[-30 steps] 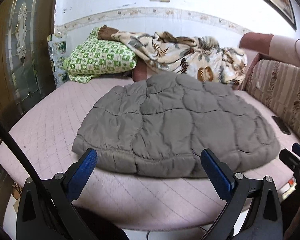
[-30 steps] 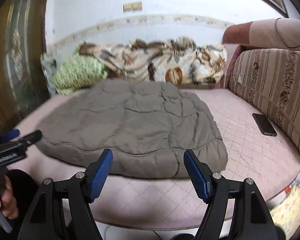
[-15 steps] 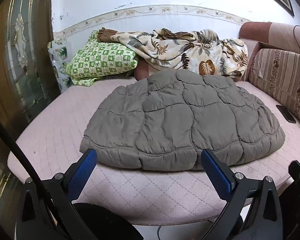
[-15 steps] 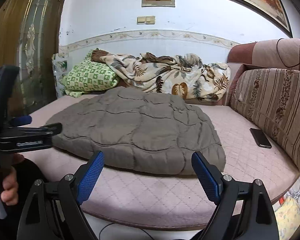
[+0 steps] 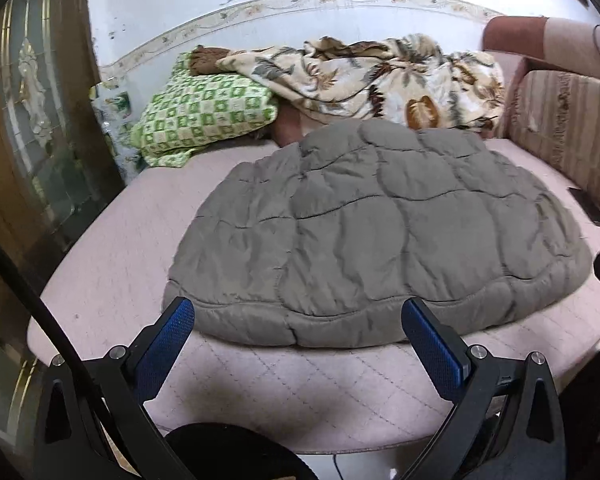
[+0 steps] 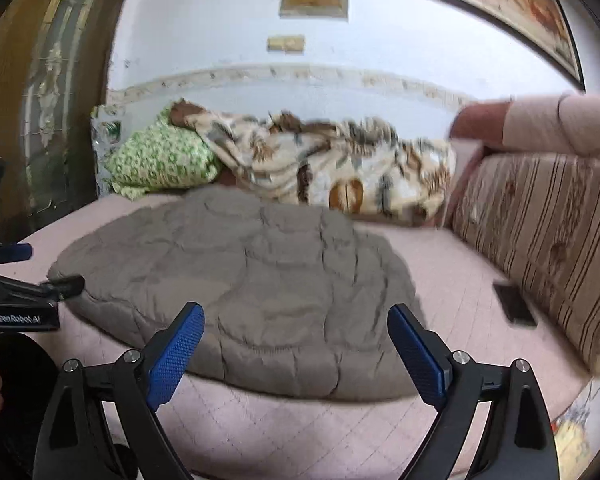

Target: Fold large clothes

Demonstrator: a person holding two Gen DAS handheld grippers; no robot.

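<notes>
A grey quilted jacket (image 5: 380, 232) lies flat as a rounded, folded bundle on the pink quilted bed (image 5: 120, 240). My left gripper (image 5: 296, 312) hovers open just before the jacket's near hem, its blue pads wide apart and touching nothing. In the right wrist view the same jacket (image 6: 252, 280) is blurred. My right gripper (image 6: 295, 314) stands above its near right edge, the jaws opening with nothing pressed between them. The left gripper (image 6: 48, 266) shows at that view's left edge, beside the jacket's left end, with a hand below it.
A green checked pillow (image 5: 204, 112) and a leaf-print blanket (image 5: 380, 76) are heaped against the back wall. A striped sofa back (image 6: 540, 240) runs along the right, with a dark phone (image 6: 514, 308) on the bed beside it. A glazed wooden door (image 5: 32, 120) stands left.
The right gripper's jaws have spread wider, and its view has swung and blurred. The left gripper has drawn nearer to the jacket's hem. The jacket lies where it was.
</notes>
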